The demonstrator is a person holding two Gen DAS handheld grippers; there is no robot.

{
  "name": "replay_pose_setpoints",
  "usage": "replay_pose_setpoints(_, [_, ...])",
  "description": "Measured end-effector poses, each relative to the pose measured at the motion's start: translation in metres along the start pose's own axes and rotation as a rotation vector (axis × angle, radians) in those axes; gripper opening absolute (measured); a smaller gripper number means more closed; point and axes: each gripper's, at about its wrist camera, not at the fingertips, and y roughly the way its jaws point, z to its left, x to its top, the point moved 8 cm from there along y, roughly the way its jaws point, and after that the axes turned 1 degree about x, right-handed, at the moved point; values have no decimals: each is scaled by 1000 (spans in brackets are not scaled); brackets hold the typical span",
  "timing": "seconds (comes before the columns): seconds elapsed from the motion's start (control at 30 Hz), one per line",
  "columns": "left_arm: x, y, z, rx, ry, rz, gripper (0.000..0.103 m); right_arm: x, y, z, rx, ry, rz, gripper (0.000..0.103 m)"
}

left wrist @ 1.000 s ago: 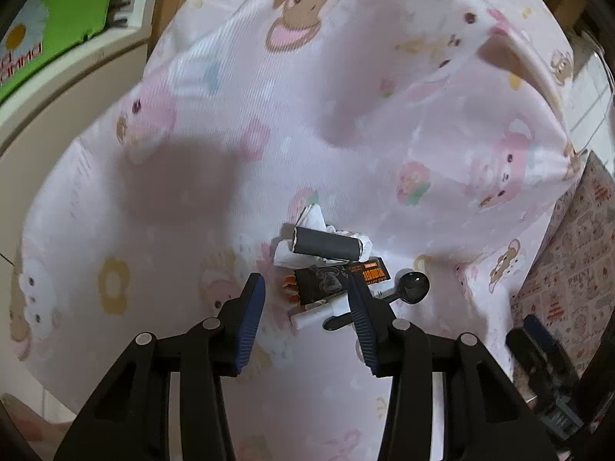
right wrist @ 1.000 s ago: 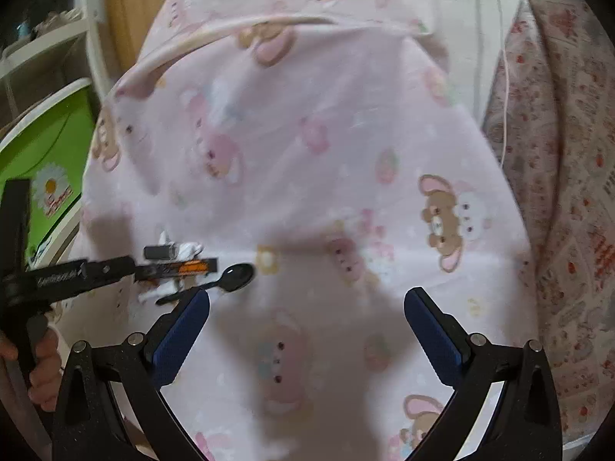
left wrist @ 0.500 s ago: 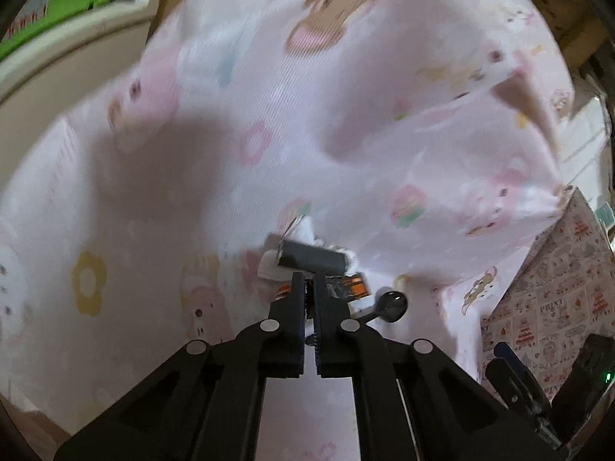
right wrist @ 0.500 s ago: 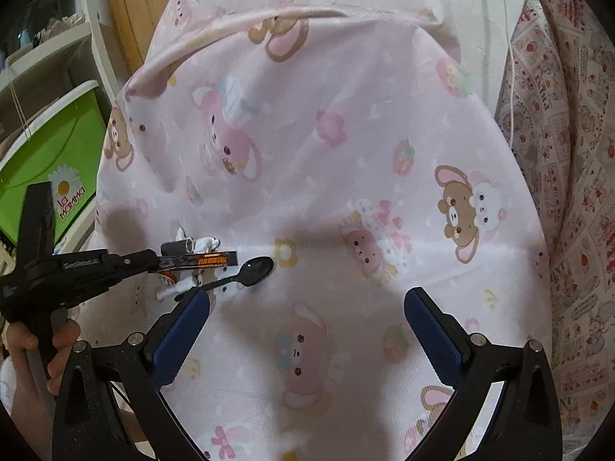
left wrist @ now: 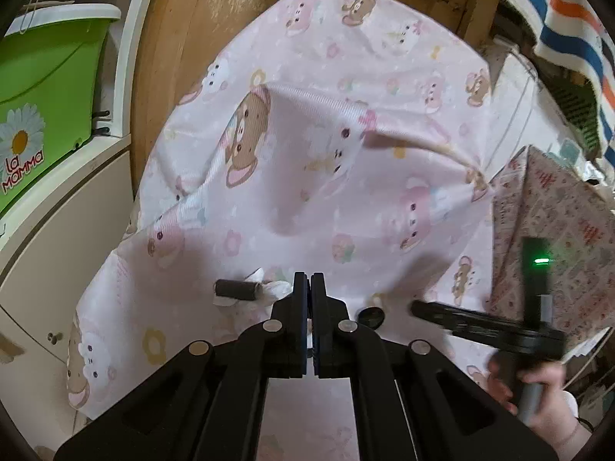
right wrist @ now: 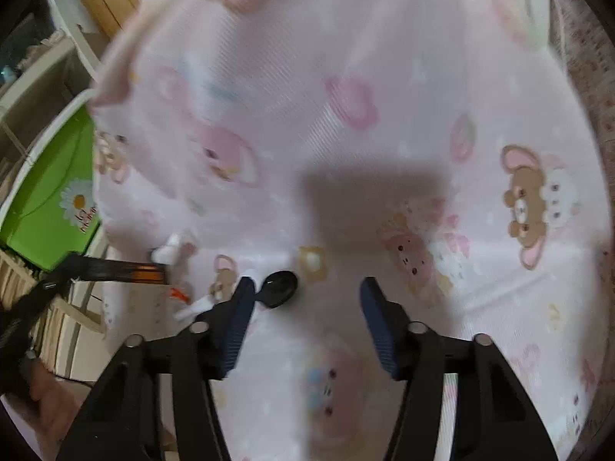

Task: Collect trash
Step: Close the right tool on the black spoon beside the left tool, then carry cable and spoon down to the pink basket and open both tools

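Note:
Trash lies on a pink cartoon-print bedsheet [left wrist: 346, 199]. My left gripper [left wrist: 309, 288] is shut; in the right wrist view it [right wrist: 153, 271] holds a flat black and orange wrapper [right wrist: 142, 272] lifted off the sheet. A dark grey roll [left wrist: 237, 290] and crumpled white tissue [left wrist: 275, 288] lie just left of it. A black plastic spoon [right wrist: 278, 288] lies on the sheet, its bowl between the tips of my open right gripper [right wrist: 305, 294], near the left finger. A white and orange scrap [right wrist: 188, 303] lies left of the spoon.
A green bin [left wrist: 42, 123] with a daisy logo sits on a white cabinet [left wrist: 54, 253] to the left. A patterned pink box [left wrist: 553, 238] stands at the right edge of the bed. A wooden panel [left wrist: 215, 19] is behind the bed.
My left gripper closed on the black and orange wrapper and lifted it up off the sheet. My right gripper moved down and left to the black spoon.

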Motion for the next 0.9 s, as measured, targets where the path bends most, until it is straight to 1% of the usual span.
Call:
replay_pose_setpoints(0.1, [5,-11,3,-45,-19,-18,1,-6,24,-9,72,97,58,45])
replay_pose_setpoints(0.13, [5,-14,2,-58,-27,-22,1,-7,30,-10,116,149,67,45])
replay_pose_setpoints(0.17, [5,-17,1,-73,-32,-26,1,-7,34,-10,159,189,68,45])
replay_pose_setpoints(0.23, [7,-25,1,-107,-43,-38,1,-7,38,-11,188,222,55,41])
replay_pose_setpoints(0.3, [8,-33,1,-120,-39,-45,1,-5,40,-11,179,230,52,37])
replay_pose_setpoints(0.33, [8,-36,2,-115,-36,-46,1,-4,42,-9,177,227,56,37])
replay_pose_setpoints(0.43, [4,-40,6,-109,-43,-45,1,-6,46,-3,175,211,70,26])
replay_pose_setpoints(0.47, [3,-41,8,-104,-46,-44,1,-8,48,-1,179,205,76,19])
replay_pose_setpoints(0.5, [2,-41,10,-97,-48,-44,1,-10,50,2,177,194,83,5])
replay_pose_setpoints(0.53, [2,-42,11,-88,-47,-46,1,-12,50,4,167,186,75,3])
replay_pose_setpoints(0.6, [0,-44,14,-74,-43,-50,1,-10,39,6,136,161,-3,3])
replay_pose_setpoints(0.73, [-4,-52,16,-67,-43,-56,1,-9,17,18,138,112,-57,3])
replay_pose_setpoints(0.87, [-8,-63,12,-69,-34,-59,1,-8,-17,20,44,53,-145,3])
replay_pose_setpoints(0.9, [-9,-66,10,-59,-24,-66,1,-7,-24,19,28,43,-161,3])
